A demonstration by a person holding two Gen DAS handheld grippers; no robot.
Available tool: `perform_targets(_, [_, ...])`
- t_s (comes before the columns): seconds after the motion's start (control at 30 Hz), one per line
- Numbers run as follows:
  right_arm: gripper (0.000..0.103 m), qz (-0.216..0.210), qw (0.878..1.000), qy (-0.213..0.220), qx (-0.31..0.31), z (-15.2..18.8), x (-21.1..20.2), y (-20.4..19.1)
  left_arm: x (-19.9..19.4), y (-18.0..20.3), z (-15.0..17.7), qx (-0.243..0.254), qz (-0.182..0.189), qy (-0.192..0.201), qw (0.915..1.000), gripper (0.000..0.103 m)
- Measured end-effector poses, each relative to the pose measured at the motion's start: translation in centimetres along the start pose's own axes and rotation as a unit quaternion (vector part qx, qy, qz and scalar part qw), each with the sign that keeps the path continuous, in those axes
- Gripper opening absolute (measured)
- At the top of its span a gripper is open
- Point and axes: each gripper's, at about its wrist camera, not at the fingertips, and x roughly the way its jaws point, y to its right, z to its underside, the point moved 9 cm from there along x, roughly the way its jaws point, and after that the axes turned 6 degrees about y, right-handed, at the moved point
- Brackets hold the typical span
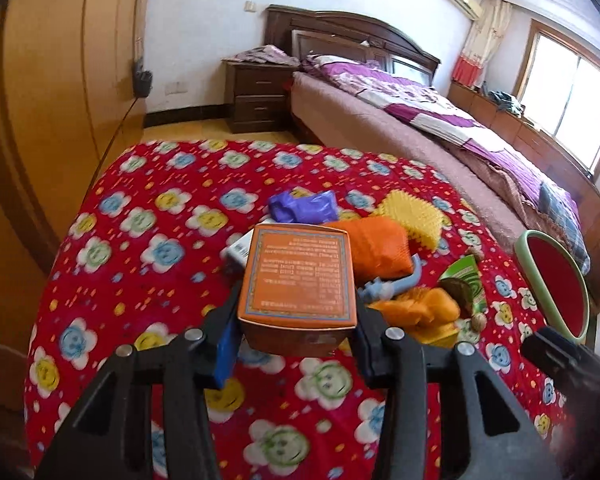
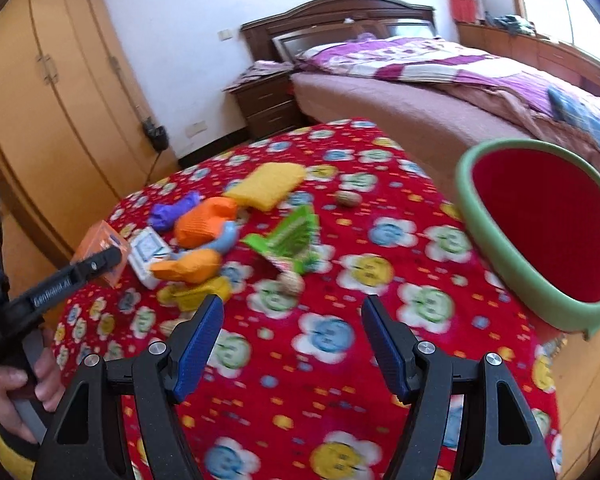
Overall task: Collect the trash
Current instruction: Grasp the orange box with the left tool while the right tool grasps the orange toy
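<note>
My left gripper [image 1: 296,320] is shut on an orange cardboard box [image 1: 296,276], its pads pressing both sides, and holds the box lifted a little above the red flowered tablecloth [image 1: 140,280]. In the right wrist view the same box [image 2: 100,246] and the left gripper [image 2: 80,272] are at the left, with a person's hand [image 2: 16,388] on the handle. My right gripper [image 2: 292,308] stands open over the cloth with nothing between its fingers. A green-rimmed bin with a red inside [image 2: 480,232] is at the right edge of the table.
A pile lies mid-table: a purple bag [image 2: 172,212], orange mesh packets [image 2: 204,224], a yellow spiky pad [image 2: 268,184], a green wrapper [image 2: 292,236], a white box [image 2: 148,256] and walnuts [image 2: 348,199]. Behind the table are the bed [image 2: 420,92], a nightstand [image 2: 264,104] and a wardrobe [image 2: 52,92].
</note>
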Motion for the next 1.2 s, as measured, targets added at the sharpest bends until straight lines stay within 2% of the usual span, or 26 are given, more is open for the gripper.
perform_targets(0.23, [0.073,-0.031,0.999,-0.018,-0.015,-1.0,3.0,-3.9,-0.2,-2.2,1.4,-0.032,0.000,-0.008,0.9995,0.047])
perform_targets(0.43, [0.072,-0.041,0.998,-0.045,-0.014,-0.5,5.9,-5.3,-0.1,-2.7,1.7,-0.038,0.001,-0.004,0.9993,0.047])
perform_targets(0.67, [0.040,-0.042,0.997,-0.071,-0.014,0.6,7.6,-5.3,-0.1,-2.7,1.7,-0.043,0.015,0.002,0.9990,0.047])
perform_targets(0.83, [0.034,-0.049,0.996,-0.072,-0.011,0.7,7.9,-5.5,-0.1,-2.6,1.7,-0.047,0.024,0.003,0.9986,0.047])
perform_targets(1.0, [0.017,-0.054,0.997,-0.060,-0.007,0.4,7.5,-5.3,-0.5,-2.5,1.6,-0.047,0.024,0.006,0.9986,0.047])
perform_targets(1.2, [0.014,-0.060,0.998,-0.036,0.008,-0.3,5.8,-4.5,-1.2,-1.9,1.4,-0.046,0.026,0.012,0.9985,0.047])
